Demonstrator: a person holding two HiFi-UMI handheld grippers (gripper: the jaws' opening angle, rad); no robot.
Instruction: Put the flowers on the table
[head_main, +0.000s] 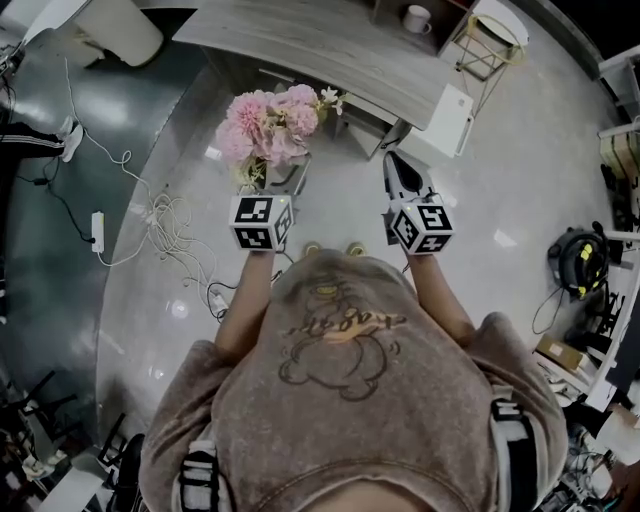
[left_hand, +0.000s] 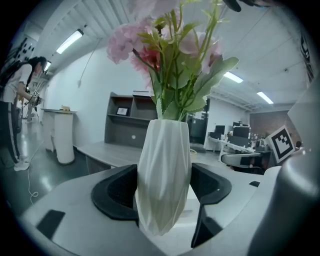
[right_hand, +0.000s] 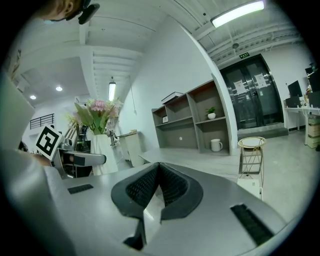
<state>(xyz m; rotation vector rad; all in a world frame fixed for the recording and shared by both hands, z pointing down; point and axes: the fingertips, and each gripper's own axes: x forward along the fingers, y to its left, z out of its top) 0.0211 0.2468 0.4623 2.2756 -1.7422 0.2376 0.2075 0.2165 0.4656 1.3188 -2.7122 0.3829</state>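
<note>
Left gripper view shows the left tongs (left_hand: 162, 189) clamped on a white ribbed vase (left_hand: 164, 165), one dark pad pressing each side of its lower body. The vase stands upright between them, carried in the air with nothing under its base. Pink flowers (left_hand: 150, 40) and green leaves rise from its mouth to the top of the picture. The right tongs (right_hand: 159, 172) are closed on nothing, their ridged pads meeting at the tips. In the head view both tongs are held out in front of the person, side by side and apart, over the pale glossy floor (head_main: 520, 200). The grey counter (head_main: 330, 45) lies just beyond them, with the bouquet close to its near edge. A white mug (right_hand: 216, 145) sits on a shelf (right_hand: 192, 120) behind the counter, a wire stool (right_hand: 251, 150) stands to the right, and white cables (head_main: 170, 225) trail on the floor to the left.
</note>
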